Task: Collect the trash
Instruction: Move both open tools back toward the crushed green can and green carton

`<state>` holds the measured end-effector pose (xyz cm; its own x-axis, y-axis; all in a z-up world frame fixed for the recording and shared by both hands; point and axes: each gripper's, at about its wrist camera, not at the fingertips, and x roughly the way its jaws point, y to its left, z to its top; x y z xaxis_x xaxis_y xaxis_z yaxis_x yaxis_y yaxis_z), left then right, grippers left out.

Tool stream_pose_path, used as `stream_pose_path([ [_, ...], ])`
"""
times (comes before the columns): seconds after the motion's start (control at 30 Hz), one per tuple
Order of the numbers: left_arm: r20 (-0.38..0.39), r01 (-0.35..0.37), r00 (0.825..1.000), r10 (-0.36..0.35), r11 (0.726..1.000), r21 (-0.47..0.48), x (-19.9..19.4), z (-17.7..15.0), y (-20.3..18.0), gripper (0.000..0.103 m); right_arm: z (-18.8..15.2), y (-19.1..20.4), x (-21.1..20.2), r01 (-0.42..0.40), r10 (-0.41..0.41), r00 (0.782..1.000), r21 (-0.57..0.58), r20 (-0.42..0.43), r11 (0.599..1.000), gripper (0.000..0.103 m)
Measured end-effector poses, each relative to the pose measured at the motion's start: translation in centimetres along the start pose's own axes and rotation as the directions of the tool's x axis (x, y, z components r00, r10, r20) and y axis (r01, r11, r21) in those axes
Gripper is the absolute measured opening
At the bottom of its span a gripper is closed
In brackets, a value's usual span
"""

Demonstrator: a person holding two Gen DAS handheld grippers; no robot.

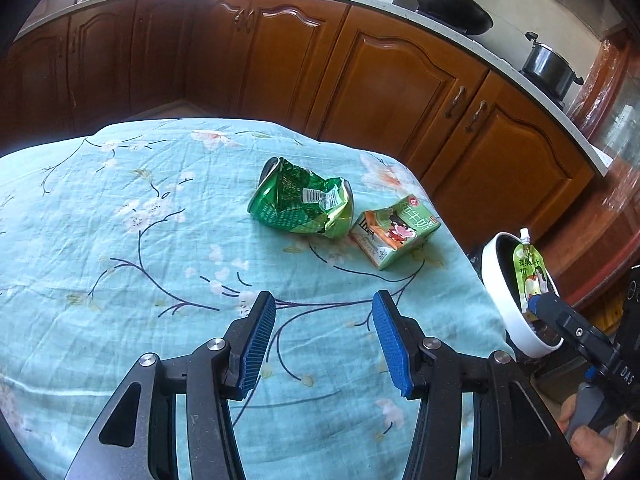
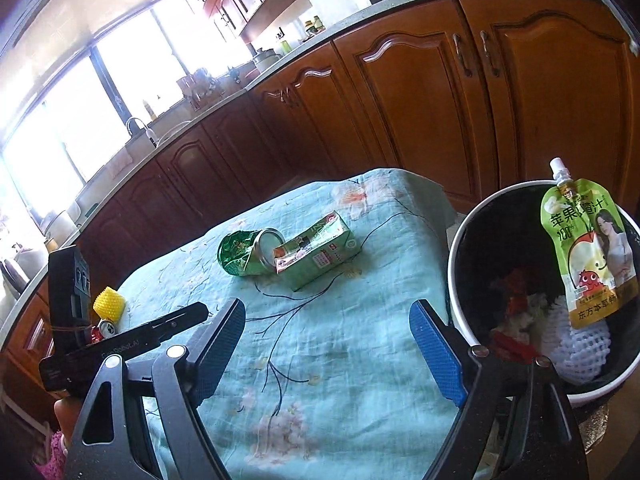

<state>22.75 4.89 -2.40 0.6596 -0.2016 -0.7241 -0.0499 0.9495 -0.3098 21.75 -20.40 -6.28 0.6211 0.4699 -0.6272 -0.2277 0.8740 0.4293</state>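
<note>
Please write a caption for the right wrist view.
Open right gripper above floral tablecloth; juice pouch in bin.

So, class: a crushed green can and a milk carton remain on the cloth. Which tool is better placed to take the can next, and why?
Probably the left tool: it is open, and the crushed can lies ahead. The right tool, open too, sits beside the bin.

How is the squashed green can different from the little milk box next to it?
The crushed green can is dented and crumpled, while the milk carton mostly keeps its boxy shape with flat sides. The can is shiny dark green metal with a round silver end; the carton is paler green with a cartoon picture. The can looks a bit bigger. Both lie on their sides, close together on the blue flowered tablecloth, not yet in the bin.
</note>
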Motion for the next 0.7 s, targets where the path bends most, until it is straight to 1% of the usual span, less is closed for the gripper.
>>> stream_pose_path([
  [0.43, 0.014, -0.022, 1.0, 0.022, 1.0, -0.003, 0.8, 1.7, 0.7, 0.05, 0.9, -0.2, 2.5, -0.009, 0.01, 0.999, 0.012, -0.034, 1.0, 0.086],
  [0.7, 0.007, -0.027, 1.0, 0.027, 1.0, -0.002, 1.8, 2.4, 1.0, 0.05, 1.5, -0.3, 3.8, -0.017, 0.018, 0.999, 0.018, -0.051, 1.0, 0.086],
])
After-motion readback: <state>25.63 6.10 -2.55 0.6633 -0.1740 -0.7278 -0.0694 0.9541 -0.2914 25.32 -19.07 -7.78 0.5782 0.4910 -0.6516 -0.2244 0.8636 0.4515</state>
